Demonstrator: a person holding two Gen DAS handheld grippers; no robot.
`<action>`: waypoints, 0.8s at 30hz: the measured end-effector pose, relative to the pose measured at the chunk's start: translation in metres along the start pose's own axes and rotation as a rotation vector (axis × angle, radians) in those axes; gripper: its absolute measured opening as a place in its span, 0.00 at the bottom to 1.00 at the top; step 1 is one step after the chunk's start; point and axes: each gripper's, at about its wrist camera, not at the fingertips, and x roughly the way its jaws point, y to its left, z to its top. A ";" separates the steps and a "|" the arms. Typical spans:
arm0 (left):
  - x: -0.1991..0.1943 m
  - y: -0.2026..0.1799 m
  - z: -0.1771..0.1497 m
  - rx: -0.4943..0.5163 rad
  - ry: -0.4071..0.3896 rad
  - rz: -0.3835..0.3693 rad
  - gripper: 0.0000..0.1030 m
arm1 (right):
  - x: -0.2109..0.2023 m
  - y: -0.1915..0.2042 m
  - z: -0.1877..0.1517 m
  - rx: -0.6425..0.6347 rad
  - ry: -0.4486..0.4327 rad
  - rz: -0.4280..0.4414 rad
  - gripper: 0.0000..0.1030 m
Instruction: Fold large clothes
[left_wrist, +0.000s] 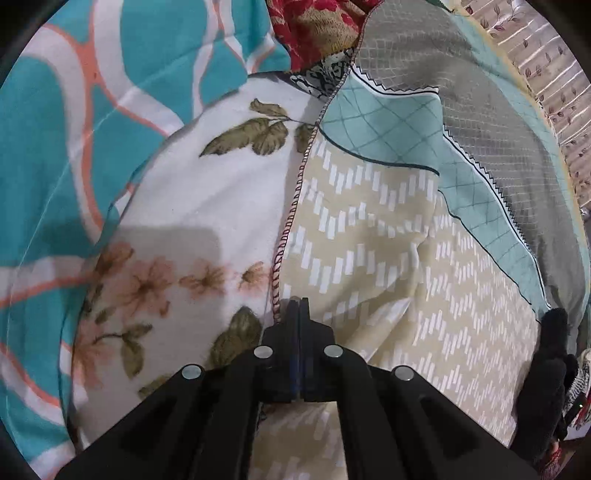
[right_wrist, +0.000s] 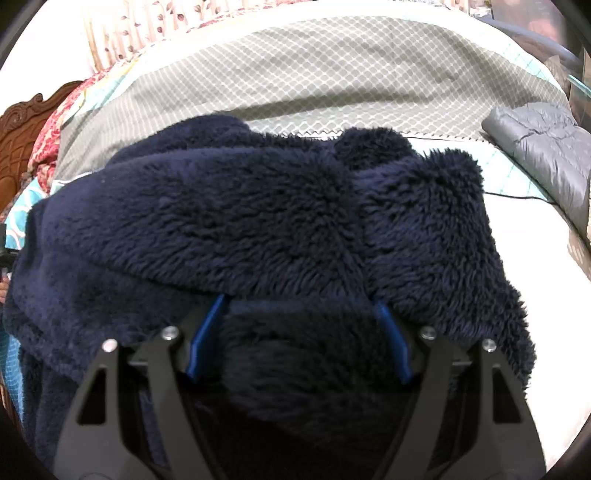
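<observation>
Your left tongs (left_wrist: 298, 303) are clenched, their two fingers pressed together with nothing visible between them. They are hovering over the bedsheet (left_wrist: 388, 251), right at its stitched edge (left_wrist: 295, 206), where the beige patch with white dashes is meeting a white floral cloth (left_wrist: 207, 206) on the left. Further left a teal cover with orange and white bands (left_wrist: 55, 147) is lying, and at the far end a red patterned fabric (left_wrist: 314, 29) is showing. At the right edge of the left wrist view a dark fuzzy bit of cloth (left_wrist: 554, 354) is poking in; you cannot tell from here what it belongs to.

Your right tongs (right_wrist: 299, 299) are released, the blue pads (right_wrist: 207, 332) standing well apart. The navy fleece garment (right_wrist: 240, 206) is bunched up on the bed directly in front of them, filling the middle of the right wrist view. Its fluffy folds are draping over both fingertips, and more of it is sitting in the gap between the fingers, so the tips themselves are hidden. You are touching the fleece but not clamping it.

Beyond the garment the grey diamond-patterned part of the sheet (right_wrist: 295, 74) is stretching across the far side. A grey puffer jacket (right_wrist: 546, 155) is lying at the far right, well apart from the fleece. A carved wooden headboard (right_wrist: 18, 140) is showing at the far left.
</observation>
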 end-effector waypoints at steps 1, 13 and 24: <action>0.000 -0.004 -0.001 0.012 -0.006 0.019 0.26 | 0.003 0.001 0.003 -0.003 -0.001 0.001 0.69; 0.006 -0.008 0.035 -0.083 -0.127 0.688 0.26 | 0.001 0.002 -0.002 -0.003 -0.005 -0.005 0.69; -0.116 -0.087 -0.104 0.102 -0.374 0.365 0.26 | -0.011 0.002 -0.005 -0.007 -0.016 -0.016 0.70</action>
